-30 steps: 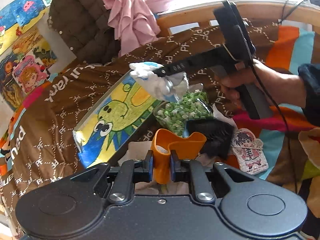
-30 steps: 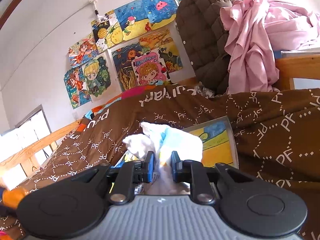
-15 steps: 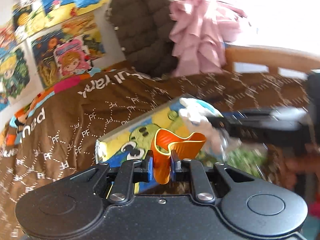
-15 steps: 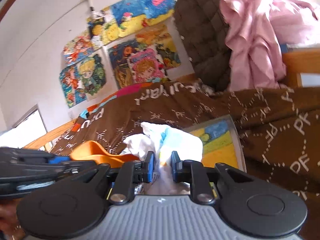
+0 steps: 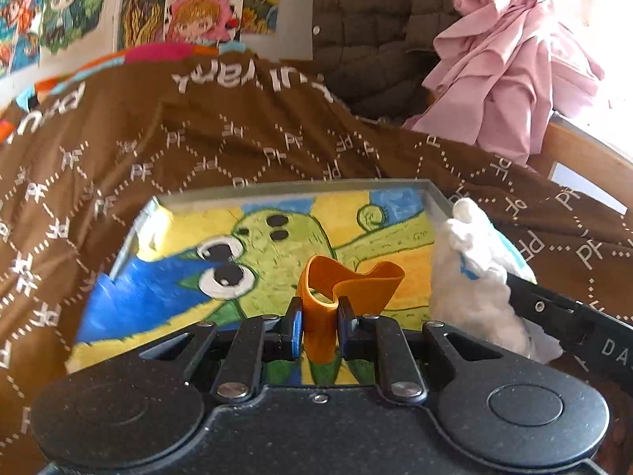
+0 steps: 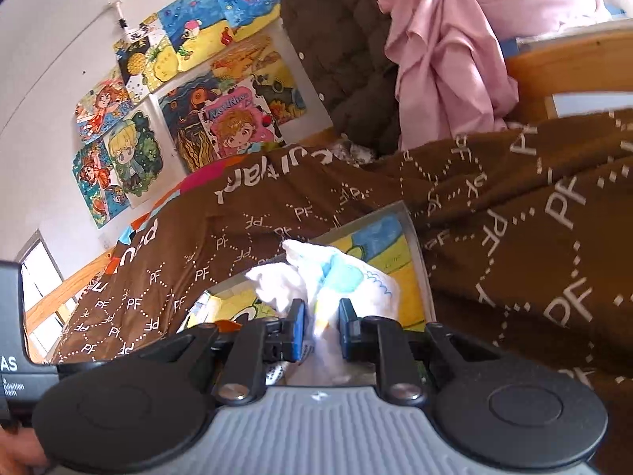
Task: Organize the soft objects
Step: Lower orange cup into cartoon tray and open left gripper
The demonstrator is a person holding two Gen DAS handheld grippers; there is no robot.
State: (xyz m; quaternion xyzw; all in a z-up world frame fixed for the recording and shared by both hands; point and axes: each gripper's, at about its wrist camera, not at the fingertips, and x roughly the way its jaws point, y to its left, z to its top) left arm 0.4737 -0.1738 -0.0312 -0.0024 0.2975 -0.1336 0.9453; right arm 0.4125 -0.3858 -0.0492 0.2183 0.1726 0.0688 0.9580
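The left hand-held gripper [image 5: 319, 328] pinches an orange piece [image 5: 340, 293] above a painted tray [image 5: 245, 198] on the bed. The right hand-held gripper [image 6: 319, 326] clamps a white cloth [image 6: 328, 277] at the tray's corner. Neither is set down yet.

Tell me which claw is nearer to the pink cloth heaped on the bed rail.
Neither clearly. The left claw, shut on an orange piece, and the right claw, shut on a white cloth, both hang over the tray, far short of the pink cloth.
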